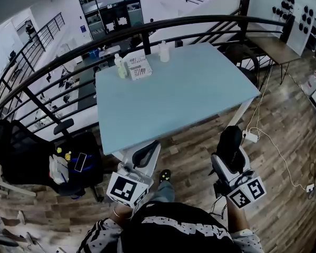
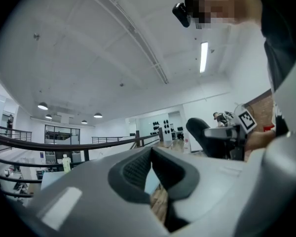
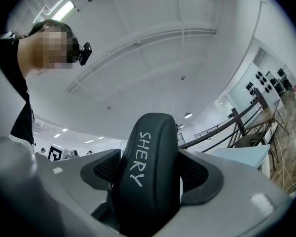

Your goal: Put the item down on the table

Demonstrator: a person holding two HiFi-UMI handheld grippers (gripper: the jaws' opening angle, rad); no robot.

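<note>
Right claw [image 3: 150,174] gripping black case [image 1: 230,143], short of table [image 1: 189,96] edge

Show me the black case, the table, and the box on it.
black case [image 3: 147,174], right gripper view, its lettered front between the jaws.
table [image 1: 200,94], head view, bare blue top.
box [image 1: 140,69], head view, its printed top.

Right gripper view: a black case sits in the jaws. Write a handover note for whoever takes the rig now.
Right gripper: shut on the black case, held over the floor, short of the table.
Left gripper: shut, empty.
Done: case in hand.
To do: bring it over the table, set it down and release. Bottles and a box stand at its far side.
</note>
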